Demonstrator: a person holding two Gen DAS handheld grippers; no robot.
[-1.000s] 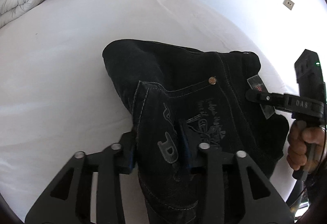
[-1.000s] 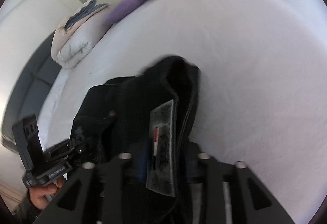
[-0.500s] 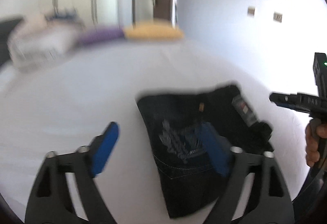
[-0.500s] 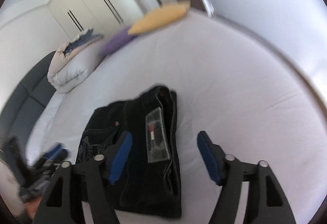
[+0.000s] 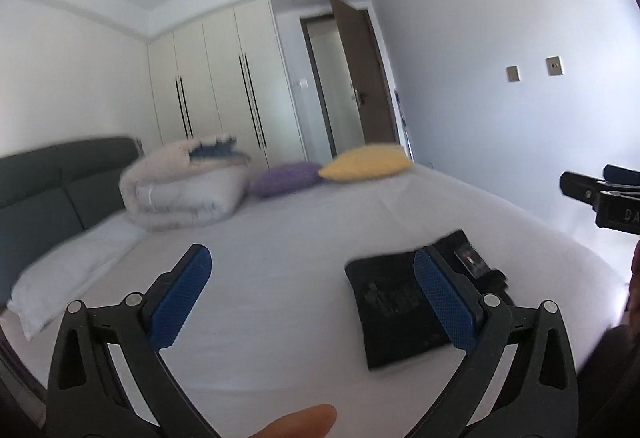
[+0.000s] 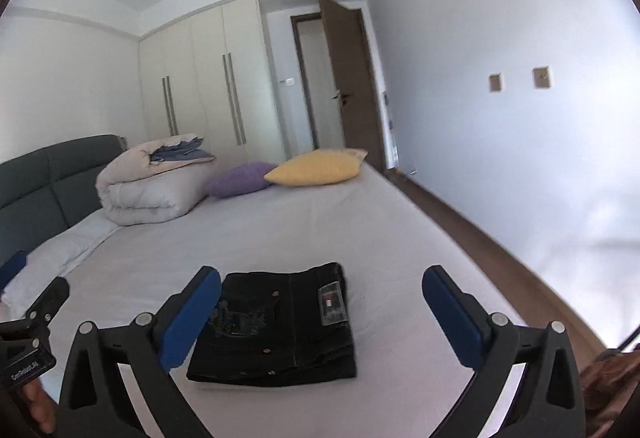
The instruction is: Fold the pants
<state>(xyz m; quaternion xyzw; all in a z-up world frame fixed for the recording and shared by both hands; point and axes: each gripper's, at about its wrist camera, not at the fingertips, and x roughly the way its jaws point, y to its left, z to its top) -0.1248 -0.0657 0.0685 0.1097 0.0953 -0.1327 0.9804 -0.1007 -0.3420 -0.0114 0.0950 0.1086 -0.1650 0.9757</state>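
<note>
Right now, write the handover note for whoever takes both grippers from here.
Left gripper: open, nothing between its blue pads; its jaws have just been opening.
Right gripper: open and empty too, jaws also just opened, held above the bed with the pants in view below.
Black denim pants: folded into a compact rectangle, lying flat on the white bed sheet near its front edge, label side up, touched by neither gripper.
Done: the fold looks finished and the pants are released.
Left: probably nothing but a check that the edges are square; the far edge looks slightly uneven in the left wrist view.
</note>
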